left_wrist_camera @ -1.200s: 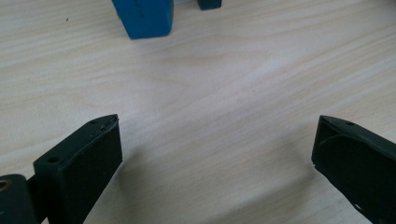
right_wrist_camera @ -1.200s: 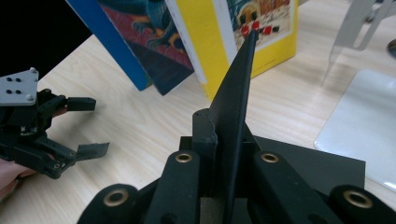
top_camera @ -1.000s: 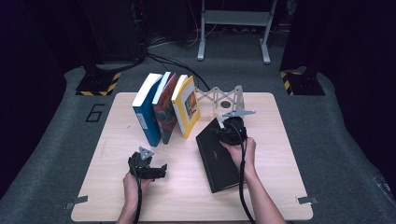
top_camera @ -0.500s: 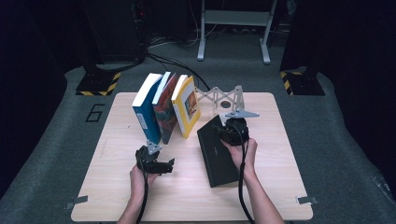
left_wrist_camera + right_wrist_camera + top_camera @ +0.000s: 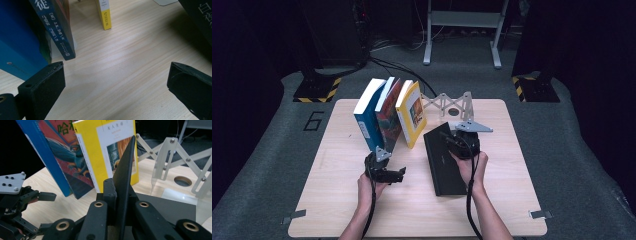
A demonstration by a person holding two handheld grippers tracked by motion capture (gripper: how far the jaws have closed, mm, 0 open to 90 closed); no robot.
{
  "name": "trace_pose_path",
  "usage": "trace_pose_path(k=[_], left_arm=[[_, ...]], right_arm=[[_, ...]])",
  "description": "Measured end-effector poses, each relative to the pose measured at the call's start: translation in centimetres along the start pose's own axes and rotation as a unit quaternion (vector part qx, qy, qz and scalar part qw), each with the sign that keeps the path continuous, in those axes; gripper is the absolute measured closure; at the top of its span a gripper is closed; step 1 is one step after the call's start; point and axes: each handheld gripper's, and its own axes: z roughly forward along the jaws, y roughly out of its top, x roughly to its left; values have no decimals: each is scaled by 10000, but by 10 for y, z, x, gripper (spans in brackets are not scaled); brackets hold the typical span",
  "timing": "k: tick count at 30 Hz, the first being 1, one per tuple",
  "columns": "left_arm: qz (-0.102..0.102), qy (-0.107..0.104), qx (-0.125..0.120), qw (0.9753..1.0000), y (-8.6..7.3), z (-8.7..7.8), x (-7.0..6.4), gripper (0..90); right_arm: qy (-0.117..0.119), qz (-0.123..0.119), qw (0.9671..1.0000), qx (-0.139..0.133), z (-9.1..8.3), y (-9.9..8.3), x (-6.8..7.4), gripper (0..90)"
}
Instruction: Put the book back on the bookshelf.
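Pale wood-grain table (image 5: 337, 200), rounded corners, standing on grey carpet (image 5: 272, 170). A "6" (image 5: 314, 120) is marked on the floor at the table's left. Dark room behind; hazard-striped bases (image 5: 317, 92) at left and right, a grey metal stand (image 5: 462, 30) at the back, cables trailing on the floor. Small tape tabs at the table's near corners.

Three books lean together at the back left of the table: blue book (image 5: 368, 120), red-covered book (image 5: 388, 117), yellow book (image 5: 412, 114). A clear scissor-type book rack (image 5: 451, 106) stands just right of them.

Black book (image 5: 443, 159) lies right of centre, its near part flat on the table. Right gripper (image 5: 460, 141) is clamped on its cover (image 5: 125, 177), which stands lifted on edge between the closed jaws in the right gripper view, yellow book behind.

Left gripper (image 5: 384, 170) sits low near the foot of the blue book, jaws wide apart with bare table between them; blue spine (image 5: 57, 32) just ahead.
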Motion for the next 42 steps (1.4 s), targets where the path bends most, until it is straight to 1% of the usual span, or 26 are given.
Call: trace_pose_path(k=[4,5,7,8,9,13,14,15,16,17,20,23,24,25,26,27,28,30,31,32,33,34,36,38,41,42], left_arm=[[-16,-8,-68,10000,3,-2,2,16],[-1,-30,-31,10000,4,-3,3,16],[6,18,-106,9999,5,-3,3,16],[1,-2,-107,9999,6,-4,4,16],[1,37,-151,9999,6,-5,4,16],[2,13,-162,9999,9,-6,4,16],[27,-19,-132,9999,10,-6,4,17],[43,-8,-190,9998,11,-6,3,18],[95,-38,-138,9999,12,-6,3,19],[85,-34,-215,9997,13,-5,1,19],[125,-150,-204,9996,18,-1,-6,21],[256,-307,-226,9989,24,2,-13,21],[231,-442,-276,9984,26,4,-15,21],[225,-472,-296,9982,28,5,-17,21],[284,-519,-322,9977,30,6,-18,20],[249,-671,-343,9968,32,7,-20,22],[296,-783,-328,9959,34,9,-19,22],[98,-1076,-419,9933,38,14,-21,21],[89,-1163,-410,9923,40,15,-22,21],[51,-1236,-416,9915,41,16,-23,21],[108,-1306,-426,9905,42,18,-23,21],[63,-1405,-398,9893,43,20,-24,20],[133,-1513,-400,9876,44,23,-25,20],[15,-1675,-430,9849,45,26,-27,20],[-33,-1874,-428,9813,45,29,-28,31],[-25,-1902,-431,9808,45,30,-29,36]], right_arm=[[-18,-86,9997,-213,-2,-1,5,860],[-25,-95,9995,-296,-2,-2,6,860],[-42,-144,9991,-391,-2,-3,9,860],[-55,-136,9989,-447,-3,-3,10,860],[-67,-121,9985,-527,-4,-5,11,860],[-129,-144,9961,-858,-11,-12,18,861],[-113,-138,9959,-891,-12,-14,18,860],[-107,-127,9958,-903,-13,-15,18,860],[-101,-135,9954,-944,-15,-16,19,860],[-112,-184,9950,-971,-17,-18,19,859],[-120,-218,9938,-1082,-21,-22,20,858],[-100,-253,9935,-1105,-23,-24,18,857],[-79,-249,9931,-1141,-23,-25,19,856],[-108,-289,9931,-1131,-25,-25,19,856],[-93,-269,9931,-1142,-25,-26,18,856],[-86,-286,9928,-1158,-25,-26,18,856],[-84,-309,9924,-1192,-26,-27,18,856],[-72,-317,9924,-1188,-27,-28,18,855],[-50,-326,9926,-1172,-27,-28,19,855],[-37,-335,9926,-1166,-28,-28,18,855],[-29,-349,9925,-1175,-28,-28,18,854],[-39,-394,9924,-1165,-28,-28,18,854],[-21,-410,9924,-1160,-29,-28,18,853],[1,-433,9919,-1194,-30,-29,18,853],[-1,-415,9917,-1214,-31,-30,18,853],[13,-417,9914,-1242,-31,-31,18,852]])
